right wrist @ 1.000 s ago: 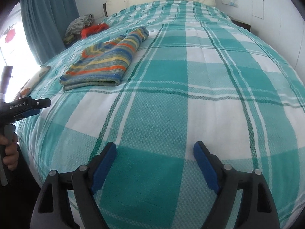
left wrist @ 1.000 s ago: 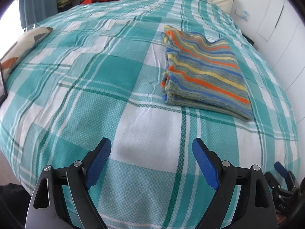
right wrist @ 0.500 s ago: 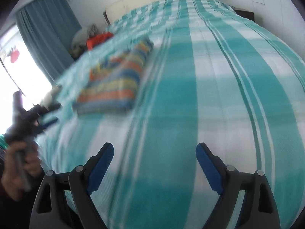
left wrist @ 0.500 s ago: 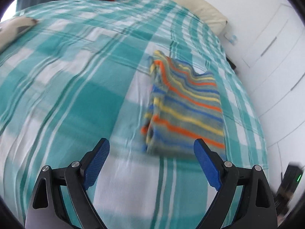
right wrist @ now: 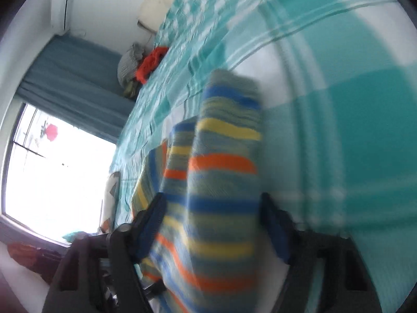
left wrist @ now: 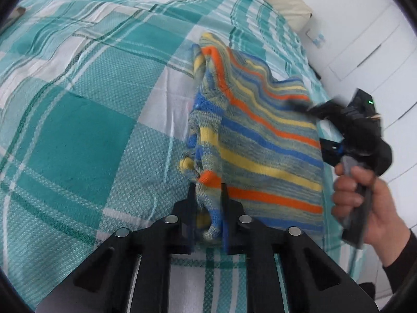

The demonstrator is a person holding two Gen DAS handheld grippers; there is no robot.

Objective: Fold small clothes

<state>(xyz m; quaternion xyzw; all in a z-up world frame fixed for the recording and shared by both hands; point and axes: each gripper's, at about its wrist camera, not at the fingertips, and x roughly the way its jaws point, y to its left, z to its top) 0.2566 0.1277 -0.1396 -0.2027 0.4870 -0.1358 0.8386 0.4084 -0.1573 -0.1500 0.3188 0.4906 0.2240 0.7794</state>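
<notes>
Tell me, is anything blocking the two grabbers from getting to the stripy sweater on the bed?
Nothing visible does. The left gripper has just closed and pinches the near corner of the striped sweater. The right gripper has been closing with the sweater between its jaws; blur hides whether its pads press yet.

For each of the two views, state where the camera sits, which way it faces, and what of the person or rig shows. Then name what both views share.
Left wrist: on the left gripper, looking down along its jaws, which have just closed onto the striped cloth; the right hand shows.
Right wrist: on the right gripper, tilted, blurred, facing the window; its jaws have been closing around the cloth.
Shared: the cloth, the plaid bedspread.
</notes>
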